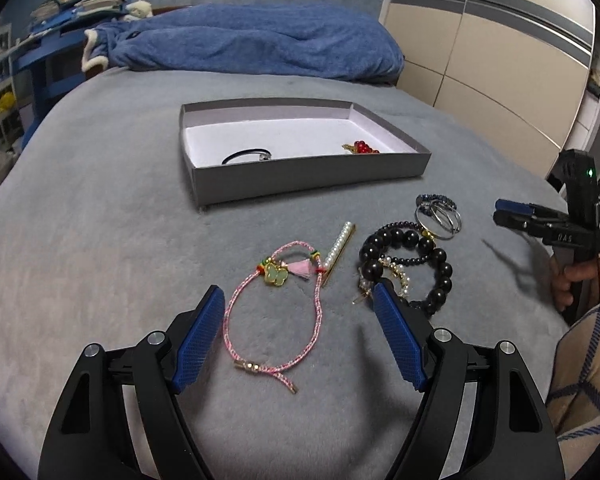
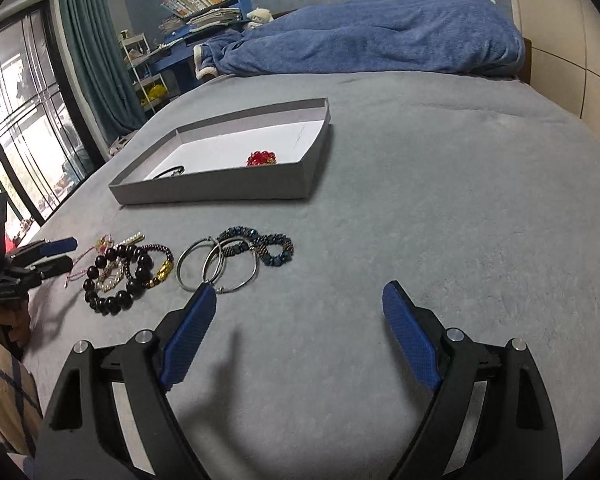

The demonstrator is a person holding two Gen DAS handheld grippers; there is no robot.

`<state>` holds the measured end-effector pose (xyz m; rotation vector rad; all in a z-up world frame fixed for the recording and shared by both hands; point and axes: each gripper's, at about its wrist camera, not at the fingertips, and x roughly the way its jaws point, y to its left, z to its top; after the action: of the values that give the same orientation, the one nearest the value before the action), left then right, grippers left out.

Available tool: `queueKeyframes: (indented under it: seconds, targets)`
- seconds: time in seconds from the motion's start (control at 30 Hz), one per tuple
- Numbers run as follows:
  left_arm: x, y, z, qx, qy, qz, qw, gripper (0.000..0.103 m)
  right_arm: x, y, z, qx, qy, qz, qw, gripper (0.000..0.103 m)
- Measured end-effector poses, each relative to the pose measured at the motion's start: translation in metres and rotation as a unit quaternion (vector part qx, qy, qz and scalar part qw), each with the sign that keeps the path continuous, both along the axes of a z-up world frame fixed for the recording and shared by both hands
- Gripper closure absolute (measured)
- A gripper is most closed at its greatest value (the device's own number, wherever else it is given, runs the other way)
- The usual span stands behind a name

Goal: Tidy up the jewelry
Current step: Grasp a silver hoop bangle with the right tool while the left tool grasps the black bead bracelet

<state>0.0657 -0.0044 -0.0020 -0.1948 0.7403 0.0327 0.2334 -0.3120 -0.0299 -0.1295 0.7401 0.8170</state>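
Note:
A grey cardboard box (image 1: 300,178) (image 2: 220,190) lies on the grey bed and holds a black cord bracelet (image 1: 246,155) and a red bead piece (image 1: 362,147) (image 2: 262,158). In front of it lie a pink cord bracelet (image 1: 276,312) with a green clover charm, a pearl hair clip (image 1: 340,246), a black bead bracelet (image 1: 408,264) (image 2: 116,276), silver hoops (image 1: 440,216) (image 2: 220,266) and a dark blue beaded piece (image 2: 260,246). My left gripper (image 1: 300,300) is open, its pads on either side of the pink bracelet. My right gripper (image 2: 300,296) is open above bare blanket, just right of the hoops.
A blue blanket (image 1: 260,40) (image 2: 380,36) is heaped at the head of the bed. A wardrobe (image 1: 500,60) stands on the right, shelves and a window on the left. A person's hand (image 1: 572,280) and plaid sleeve hold the right gripper.

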Motion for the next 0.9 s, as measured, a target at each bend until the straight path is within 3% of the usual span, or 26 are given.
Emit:
queueKeyframes:
  seconds: [0.2, 0.4, 0.73, 0.8, 0.9]
  targets:
    - [-0.004, 0.004, -0.010, -0.020, 0.012, 0.011, 0.9997, 0.026, -0.009, 0.019, 0.001, -0.015, -0.006, 0.036, 0.999, 0.020]
    - [-0.011, 0.009, -0.012, -0.027, 0.005, 0.033, 0.9991, 0.026, -0.018, 0.056, 0.001, -0.038, -0.012, 0.084, 0.996, 0.032]
    - [-0.013, 0.012, -0.012, -0.032, 0.004, 0.040, 0.9987, 0.026, -0.016, 0.101, -0.009, -0.096, -0.017, 0.127, 0.987, 0.040]
    - [-0.013, 0.012, -0.012, -0.033, 0.002, 0.038, 0.9987, 0.026, -0.015, 0.105, -0.012, -0.100, -0.015, 0.129, 0.986, 0.043]
    - [-0.016, 0.010, -0.011, -0.033, -0.007, 0.033, 0.9989, 0.026, -0.013, 0.108, -0.013, -0.097, -0.014, 0.128, 0.987, 0.057]
